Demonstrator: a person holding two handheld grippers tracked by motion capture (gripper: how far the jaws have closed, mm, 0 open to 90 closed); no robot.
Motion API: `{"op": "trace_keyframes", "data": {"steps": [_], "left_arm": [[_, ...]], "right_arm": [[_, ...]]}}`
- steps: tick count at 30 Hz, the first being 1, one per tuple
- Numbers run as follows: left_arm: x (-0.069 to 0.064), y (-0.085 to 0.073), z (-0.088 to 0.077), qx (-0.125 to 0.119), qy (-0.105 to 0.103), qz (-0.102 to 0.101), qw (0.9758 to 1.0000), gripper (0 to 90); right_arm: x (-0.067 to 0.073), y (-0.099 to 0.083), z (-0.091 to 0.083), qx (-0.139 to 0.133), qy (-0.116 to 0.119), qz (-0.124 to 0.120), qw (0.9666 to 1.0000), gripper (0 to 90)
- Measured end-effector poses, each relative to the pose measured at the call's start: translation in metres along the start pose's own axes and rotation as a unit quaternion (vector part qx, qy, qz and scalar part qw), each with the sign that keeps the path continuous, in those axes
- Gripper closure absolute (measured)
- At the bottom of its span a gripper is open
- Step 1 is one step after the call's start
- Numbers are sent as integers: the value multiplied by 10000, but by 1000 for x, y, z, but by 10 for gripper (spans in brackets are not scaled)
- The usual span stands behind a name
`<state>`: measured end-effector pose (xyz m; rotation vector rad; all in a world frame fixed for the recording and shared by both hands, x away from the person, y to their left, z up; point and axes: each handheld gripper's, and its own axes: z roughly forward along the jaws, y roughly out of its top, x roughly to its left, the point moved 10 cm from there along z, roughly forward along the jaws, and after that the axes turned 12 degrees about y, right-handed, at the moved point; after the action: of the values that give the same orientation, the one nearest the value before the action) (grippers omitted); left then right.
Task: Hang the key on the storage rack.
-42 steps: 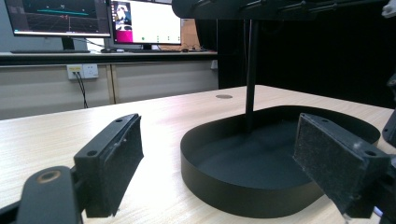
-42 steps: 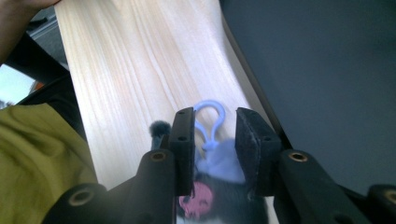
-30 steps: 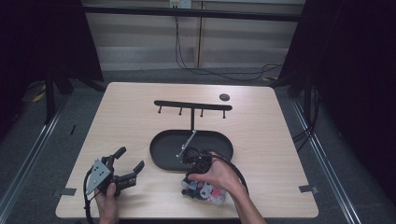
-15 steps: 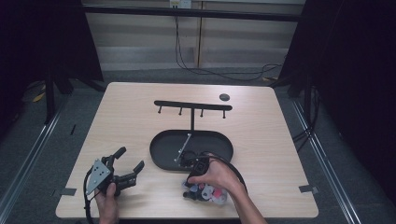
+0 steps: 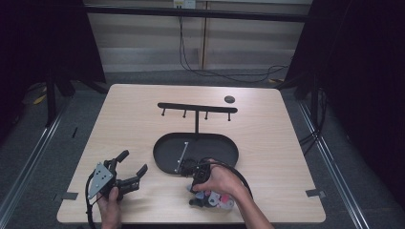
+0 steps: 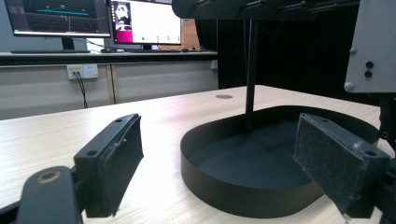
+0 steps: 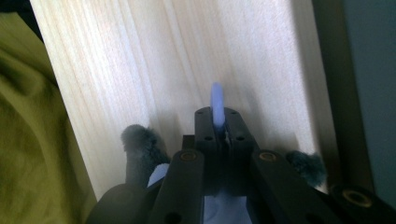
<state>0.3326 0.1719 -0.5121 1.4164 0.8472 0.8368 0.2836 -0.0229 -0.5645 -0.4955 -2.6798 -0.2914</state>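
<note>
Right gripper (image 7: 218,122) clamped on pale blue ring (image 7: 217,108), jaws just closing.
Left gripper (image 5: 128,168) jaws apart, near table's (image 5: 133,124) front-left corner, beside black tray (image 5: 224,149).

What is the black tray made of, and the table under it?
The black tray looks like thin metal with a matte finish: smooth rolled wall, soft sheen. The table looks like pale wood or wood-look laminate, showing straight grain lines.
</note>
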Motion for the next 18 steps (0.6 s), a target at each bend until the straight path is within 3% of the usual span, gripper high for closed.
{"op": "trace_keyframes", "data": {"steps": [4, 10, 12, 18], "left_arm": [[0, 0, 0, -5, 6, 7, 10000, 153], [0, 0, 0, -2, 17, -6, 10000, 154], [0, 0, 0, 2, 13, -10, 10000, 153], [0, 0, 0, 6, -2, 3, 10000, 153]], "right_arm": [[4, 0, 2, 300, -90, -73, 9995, 868], [4, 3, 3, 464, -213, 4, 9987, 872], [2, 6, 2, 272, -193, 227, 9992, 874], [-3, 5, -2, 131, -146, 350, 9992, 875]]}}
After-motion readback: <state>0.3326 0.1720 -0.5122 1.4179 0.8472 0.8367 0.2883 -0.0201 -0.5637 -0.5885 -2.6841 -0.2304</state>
